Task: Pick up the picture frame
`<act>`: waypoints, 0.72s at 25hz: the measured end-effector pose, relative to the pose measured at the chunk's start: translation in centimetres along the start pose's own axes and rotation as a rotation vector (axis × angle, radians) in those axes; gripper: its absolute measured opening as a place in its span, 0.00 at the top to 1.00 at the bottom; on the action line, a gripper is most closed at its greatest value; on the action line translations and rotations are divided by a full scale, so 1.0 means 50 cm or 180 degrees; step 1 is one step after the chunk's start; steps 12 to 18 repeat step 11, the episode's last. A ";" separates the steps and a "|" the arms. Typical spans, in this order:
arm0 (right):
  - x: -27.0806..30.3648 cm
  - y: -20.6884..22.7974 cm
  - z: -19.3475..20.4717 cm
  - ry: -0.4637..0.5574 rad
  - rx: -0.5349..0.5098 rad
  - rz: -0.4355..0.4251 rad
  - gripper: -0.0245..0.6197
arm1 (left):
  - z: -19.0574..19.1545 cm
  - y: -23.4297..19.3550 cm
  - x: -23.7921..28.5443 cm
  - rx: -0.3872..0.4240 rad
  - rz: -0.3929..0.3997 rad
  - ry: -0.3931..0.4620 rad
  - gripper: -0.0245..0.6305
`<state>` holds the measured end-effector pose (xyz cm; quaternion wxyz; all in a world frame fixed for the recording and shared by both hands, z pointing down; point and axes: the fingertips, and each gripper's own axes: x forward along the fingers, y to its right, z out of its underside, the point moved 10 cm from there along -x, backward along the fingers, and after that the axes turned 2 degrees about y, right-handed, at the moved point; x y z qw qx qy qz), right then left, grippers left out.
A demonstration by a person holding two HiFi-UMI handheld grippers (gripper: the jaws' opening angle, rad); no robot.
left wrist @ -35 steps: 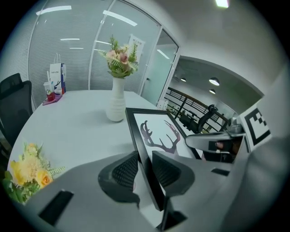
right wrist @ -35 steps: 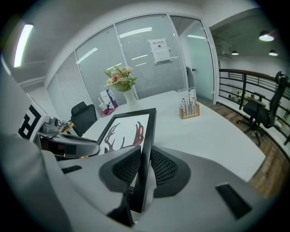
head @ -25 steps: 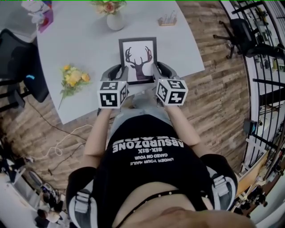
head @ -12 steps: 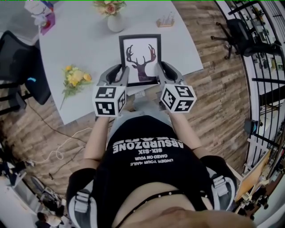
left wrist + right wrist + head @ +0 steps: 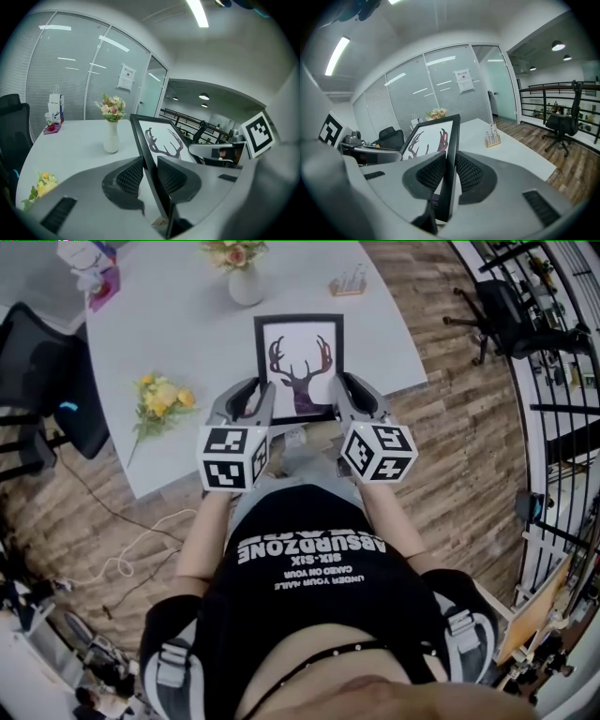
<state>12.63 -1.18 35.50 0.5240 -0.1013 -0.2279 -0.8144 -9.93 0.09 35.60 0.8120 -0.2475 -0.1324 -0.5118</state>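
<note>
We hold the black-bordered picture frame with the deer-antler print [image 5: 298,362] by its two long sides. The left gripper [image 5: 259,399] is clenched on the left border and the right gripper [image 5: 345,397] on the right border.

In the left gripper view the ribbed pads sit hard against both faces of the black edge, and the frame [image 5: 161,140] rises steeply out of the left gripper [image 5: 151,173]. The right gripper view shows the same thing, with the frame [image 5: 431,138] pinched edge-on in the right gripper [image 5: 449,171].

Over the last second the marker cubes have drawn back toward our body and grown a little in the head view. The frame has also grown and slid slightly rightward across the pale grey table [image 5: 187,334]. We read this as the frame coming up off the surface with both grips holding, and it shows no sag or twist.

The frame now hangs over the table's near edge, well apart from the white vase of pink flowers [image 5: 246,282] and the loose yellow flower bunch [image 5: 159,399].

We judge the pick-up essentially achieved. What is left is to keep both grippers level with each other, because uneven pull could rack the thin border or let it slip from the pads.
</note>
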 end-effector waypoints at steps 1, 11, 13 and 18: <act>-0.001 0.000 0.002 -0.0002 0.0003 0.0004 0.84 | 0.001 0.000 -0.001 -0.0001 0.0005 -0.0001 0.80; -0.023 -0.015 0.018 -0.0039 0.0030 0.0014 0.84 | 0.017 0.003 -0.021 -0.0043 0.0028 -0.0018 0.80; -0.023 -0.015 0.018 -0.0039 0.0030 0.0014 0.84 | 0.017 0.003 -0.021 -0.0043 0.0028 -0.0018 0.80; -0.023 -0.015 0.018 -0.0039 0.0030 0.0014 0.84 | 0.017 0.003 -0.021 -0.0043 0.0028 -0.0018 0.80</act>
